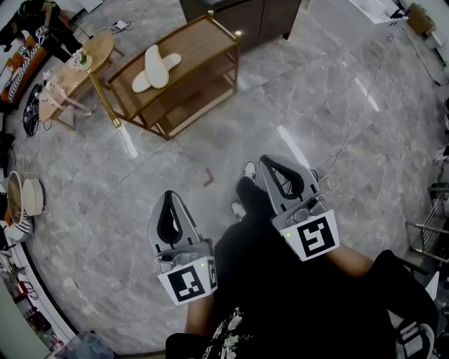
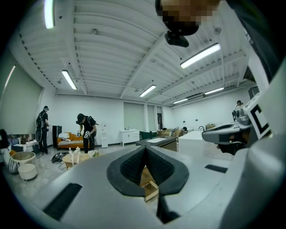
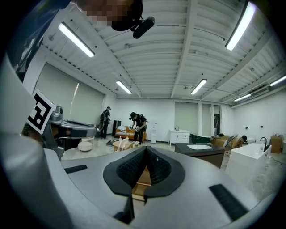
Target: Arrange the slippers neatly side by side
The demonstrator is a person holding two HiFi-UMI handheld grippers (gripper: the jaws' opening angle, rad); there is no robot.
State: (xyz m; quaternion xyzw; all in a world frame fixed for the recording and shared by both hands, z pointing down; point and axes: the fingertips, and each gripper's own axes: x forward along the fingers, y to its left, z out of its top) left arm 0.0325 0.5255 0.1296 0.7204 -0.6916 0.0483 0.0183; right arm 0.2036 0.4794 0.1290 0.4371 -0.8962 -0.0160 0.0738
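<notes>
Wooden rack (image 1: 202, 43), 3 tiers: the top tier holds both white slippers (image 1: 156, 68), one crossed over the other. Two pale tubs (image 1: 27, 196) sit at the left edge, contents not readable. A small round desk (image 1: 98, 50) w/ bottles stands just beside the rack's left end, and a dark cabinet (image 1: 238, 14) is behind the rack. A cable (image 1: 351, 133) trails on the floor to the right. Left tongs (image 1: 168, 200) & right tongs (image 1: 272, 165) are both closed w/ nothing gripped. They're held above the person's shoes (image 1: 249, 170), well apart from the rack.
</notes>
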